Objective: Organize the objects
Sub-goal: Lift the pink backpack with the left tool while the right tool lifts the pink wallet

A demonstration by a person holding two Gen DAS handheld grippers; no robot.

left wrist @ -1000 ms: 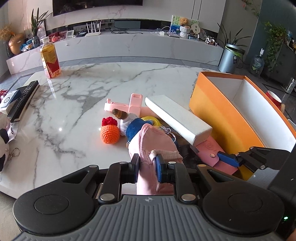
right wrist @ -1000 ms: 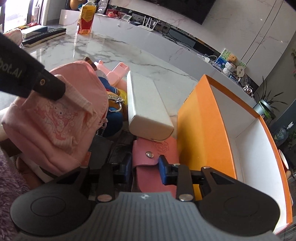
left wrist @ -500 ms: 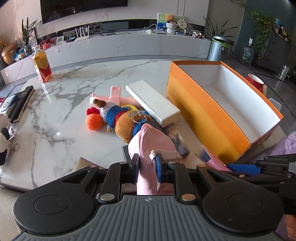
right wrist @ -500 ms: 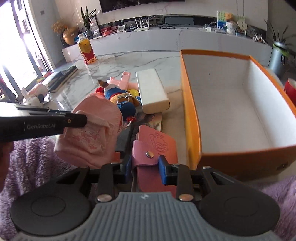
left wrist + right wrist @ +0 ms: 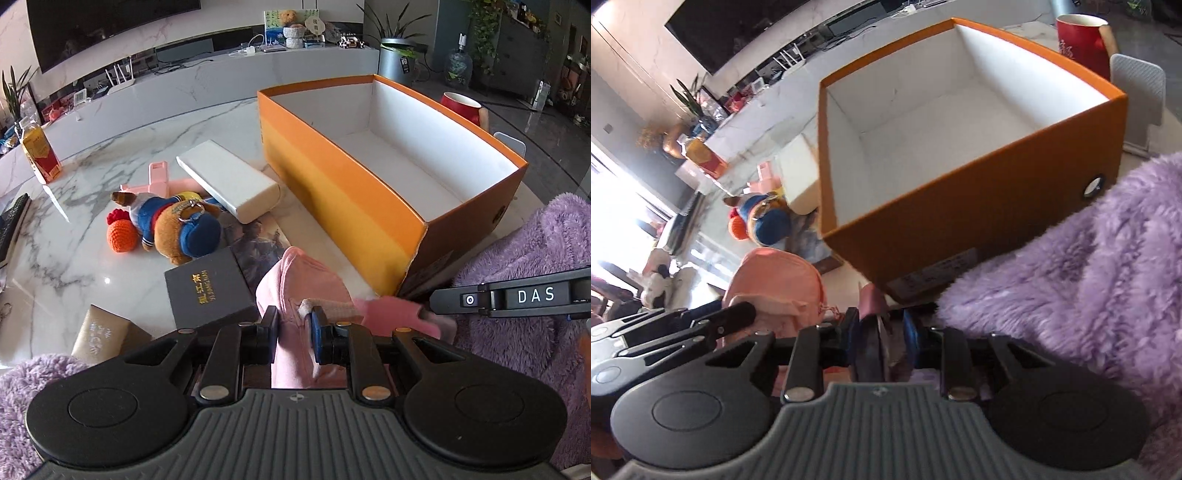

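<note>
My left gripper [image 5: 294, 328] is shut on the strap of a small pink backpack [image 5: 303, 280], which hangs just in front of the fingers over the near table edge. The backpack [image 5: 775, 277] and the left gripper [image 5: 738, 314] also show in the right wrist view. My right gripper [image 5: 881, 332] has a pink leather pouch [image 5: 873, 299] edge-on between its pads, and its jaws are closing on it. In the left wrist view that pouch [image 5: 391, 310] sticks out of the right gripper [image 5: 424, 314]. The orange box [image 5: 347, 192] stands open and empty beyond both.
On the marble table lie a white box [image 5: 229, 181], a plush bear [image 5: 177, 225], an orange knitted ball [image 5: 122, 236], a dark box with gold lettering [image 5: 207, 291] and a small gold box [image 5: 99, 332]. A juice bottle [image 5: 38, 155] stands far left. Purple fleece sleeves [image 5: 535, 251] flank the grippers.
Both grippers pulled back toward the near table edge with the backpack and the pouch. The right gripper rolled, turning the pouch edge-on. The dark box came into sight.
</note>
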